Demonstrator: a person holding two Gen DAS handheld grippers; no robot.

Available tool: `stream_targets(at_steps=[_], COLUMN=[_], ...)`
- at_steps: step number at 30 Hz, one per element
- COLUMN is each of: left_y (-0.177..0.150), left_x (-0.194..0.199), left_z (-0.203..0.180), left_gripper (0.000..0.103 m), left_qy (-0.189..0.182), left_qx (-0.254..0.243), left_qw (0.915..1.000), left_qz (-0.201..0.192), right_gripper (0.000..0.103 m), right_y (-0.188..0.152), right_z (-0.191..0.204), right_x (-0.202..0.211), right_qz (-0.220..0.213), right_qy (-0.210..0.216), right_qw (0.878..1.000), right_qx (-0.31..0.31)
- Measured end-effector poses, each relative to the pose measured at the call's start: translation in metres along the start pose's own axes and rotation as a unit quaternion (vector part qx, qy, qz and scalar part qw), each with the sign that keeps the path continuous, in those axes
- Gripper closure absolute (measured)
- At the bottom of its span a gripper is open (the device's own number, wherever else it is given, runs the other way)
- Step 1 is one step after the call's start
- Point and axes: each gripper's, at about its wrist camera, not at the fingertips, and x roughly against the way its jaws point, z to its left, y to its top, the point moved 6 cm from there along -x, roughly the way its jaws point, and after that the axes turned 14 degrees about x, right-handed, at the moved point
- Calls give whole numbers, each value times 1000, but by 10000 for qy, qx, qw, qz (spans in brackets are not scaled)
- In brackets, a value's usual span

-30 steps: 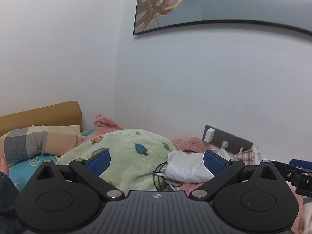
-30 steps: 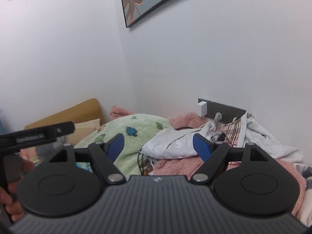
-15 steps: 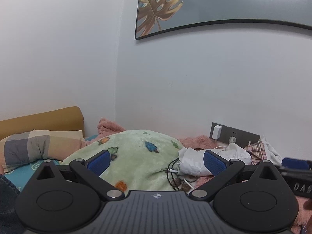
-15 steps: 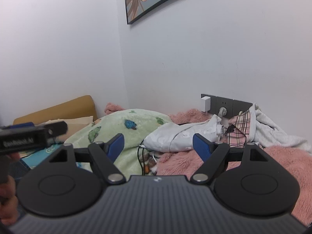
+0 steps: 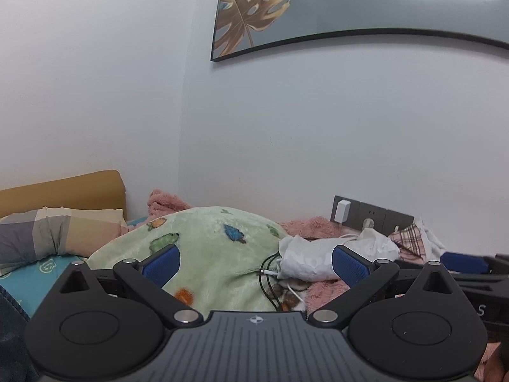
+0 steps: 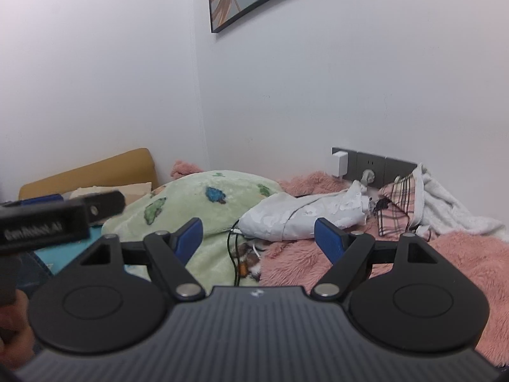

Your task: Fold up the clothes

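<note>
A crumpled white garment (image 6: 305,213) lies on the bed near the wall, also in the left wrist view (image 5: 318,258). A plaid pink-and-white garment (image 6: 400,203) and a white fleece piece (image 6: 445,203) lie to its right. My left gripper (image 5: 256,265) is open and empty, held above the bed in front of the green blanket. My right gripper (image 6: 257,238) is open and empty, short of the white garment. The left gripper's body shows at the left of the right wrist view (image 6: 47,216); the right gripper shows at the right edge of the left wrist view (image 5: 470,267).
A green fleece blanket (image 5: 216,254) with animal prints is heaped mid-bed. A pink fuzzy blanket (image 6: 445,261) covers the right side. Cables (image 6: 235,248) run beside the white garment. A wall socket strip (image 6: 366,162) with a charger, a patchwork pillow (image 5: 47,232) and a headboard (image 5: 63,187) stand behind.
Both grippers have tilted slightly, so the bed sits a little differently in each view and the right wrist view shows more pink blanket. Both stay open and empty.
</note>
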Motion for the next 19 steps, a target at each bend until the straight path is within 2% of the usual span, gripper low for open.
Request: stream_targets(at_steps=[11,19], left_y=[1,-11], left_x=[5,7], left_z=[15,17], left_gripper=[1,0], left_qy=[27,-25], left_qx=[108,71], left_qw=[9999,10000], left_qz=[-37,31], right_gripper=[24,24], right_y=[-6,-11], right_z=[12,11], right_x=[-2,-4], right_qz=[123,214], right_qy=[-13,3], right_qw=[9999,9998], right_qx=[36,-40])
